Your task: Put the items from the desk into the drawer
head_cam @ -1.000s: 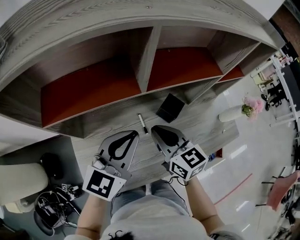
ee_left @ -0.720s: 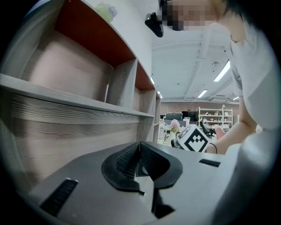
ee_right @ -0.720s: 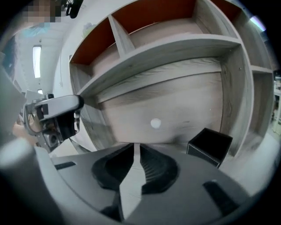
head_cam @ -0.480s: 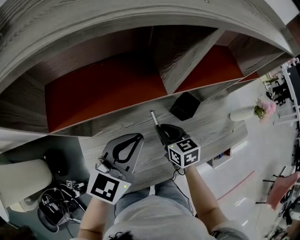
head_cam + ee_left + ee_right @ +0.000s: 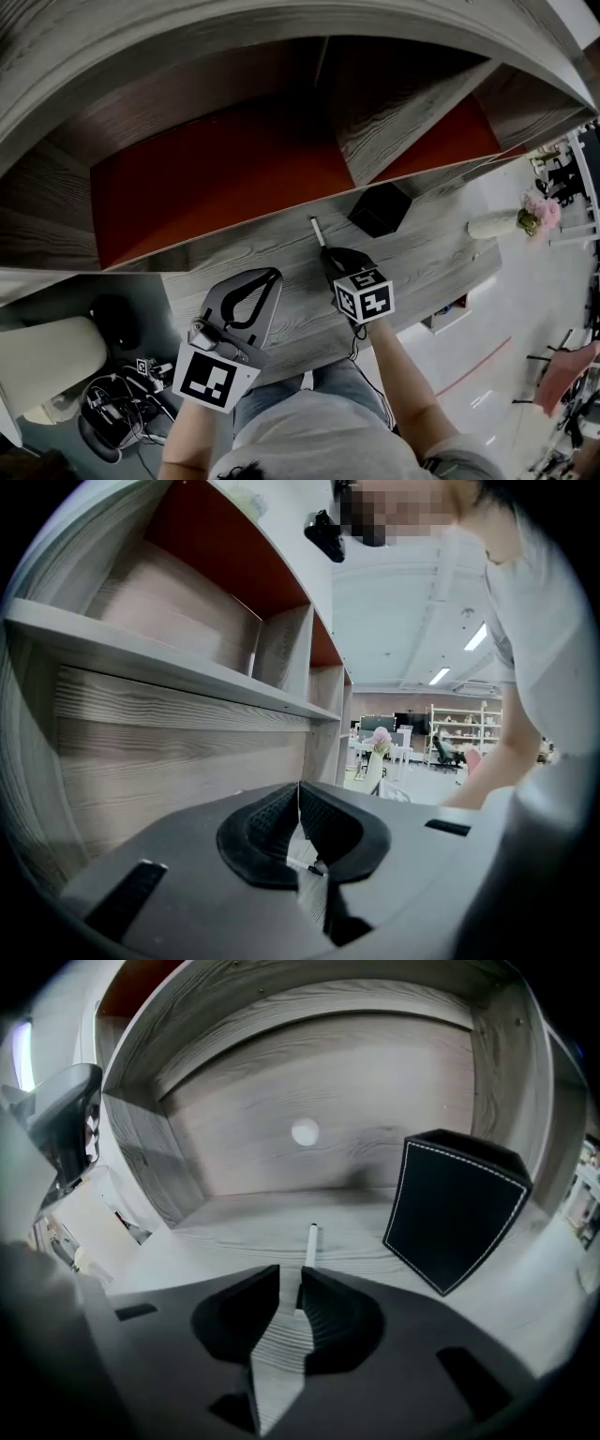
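A thin white pen (image 5: 316,231) lies on the grey wooden desk (image 5: 441,251), and a black box (image 5: 380,208) stands just to its right. My right gripper (image 5: 328,251) is at the pen's near end. In the right gripper view the pen (image 5: 310,1239) runs away from me, its dark near end inside the narrow gap of the right gripper (image 5: 291,1279); the jaws are open and not pressing on it. The black box (image 5: 455,1208) stands tilted at the right. My left gripper (image 5: 273,274) rests at the desk's front left, and in its own view the left gripper (image 5: 299,794) is shut on nothing.
A shelf unit with red back panels (image 5: 216,178) overhangs the desk's far side. A round white hole (image 5: 305,1132) shows in the wooden panel behind the pen. A vase of pink flowers (image 5: 525,217) stands beyond the desk's right end. Cables and a chair (image 5: 103,412) sit on the floor at left.
My right gripper has moved forward along the desk until its jaws reach the pen's near end. The left gripper has stayed in place.
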A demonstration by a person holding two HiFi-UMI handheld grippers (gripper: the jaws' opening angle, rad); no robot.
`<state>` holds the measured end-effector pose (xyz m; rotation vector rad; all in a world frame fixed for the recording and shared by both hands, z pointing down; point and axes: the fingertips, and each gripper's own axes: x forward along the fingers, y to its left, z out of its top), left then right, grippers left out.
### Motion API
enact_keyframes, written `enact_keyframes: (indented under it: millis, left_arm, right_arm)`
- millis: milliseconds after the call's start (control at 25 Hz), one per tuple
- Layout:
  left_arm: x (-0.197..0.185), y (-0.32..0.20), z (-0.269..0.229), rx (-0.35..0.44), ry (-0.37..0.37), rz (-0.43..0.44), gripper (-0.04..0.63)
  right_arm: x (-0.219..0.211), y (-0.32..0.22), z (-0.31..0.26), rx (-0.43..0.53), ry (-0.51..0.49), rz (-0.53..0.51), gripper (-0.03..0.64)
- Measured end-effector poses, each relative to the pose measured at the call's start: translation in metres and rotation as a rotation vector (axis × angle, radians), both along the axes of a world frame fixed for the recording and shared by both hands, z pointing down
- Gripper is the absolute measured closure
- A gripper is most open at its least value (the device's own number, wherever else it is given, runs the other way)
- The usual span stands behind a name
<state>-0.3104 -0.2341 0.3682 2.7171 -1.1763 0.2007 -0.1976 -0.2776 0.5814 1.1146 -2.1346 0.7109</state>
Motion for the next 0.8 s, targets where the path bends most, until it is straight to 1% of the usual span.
enact_keyframes:
  millis: [120, 320, 400, 640, 720, 800]
  left_arm:
    - [-0.004, -0.001, 0.003, -0.003, -0.004, -0.006, 0.583]
    - [-0.007, -0.005, 0.006, -0.015, 0.002, -0.022, 0.583]
    - [-0.006, -0.007, 0.007, -0.016, 0.002, -0.022, 0.583]
    - [0.000, -0.008, 0.007, -0.011, 0.010, -0.011, 0.583]
    - [0.003, -0.007, 0.006, -0.010, 0.009, -0.003, 0.583]
    - [0.007, -0.005, 0.006, -0.012, 0.007, 0.007, 0.583]
  right_arm:
    - [0.003, -0.003, 0.009, -0.017, 0.026, 0.013, 0.535]
    - [0.005, -0.002, 0.033, -0.067, 0.087, 0.008, 0.534]
    - [0.008, -0.002, 0.035, -0.062, 0.100, 0.017, 0.551]
    - [0.007, -0.002, 0.035, -0.052, 0.119, -0.008, 0.554]
    - [0.006, 0.000, 0.032, -0.046, 0.113, -0.018, 0.555]
    - [0.004, 0.002, 0.023, -0.021, 0.091, -0.025, 0.555]
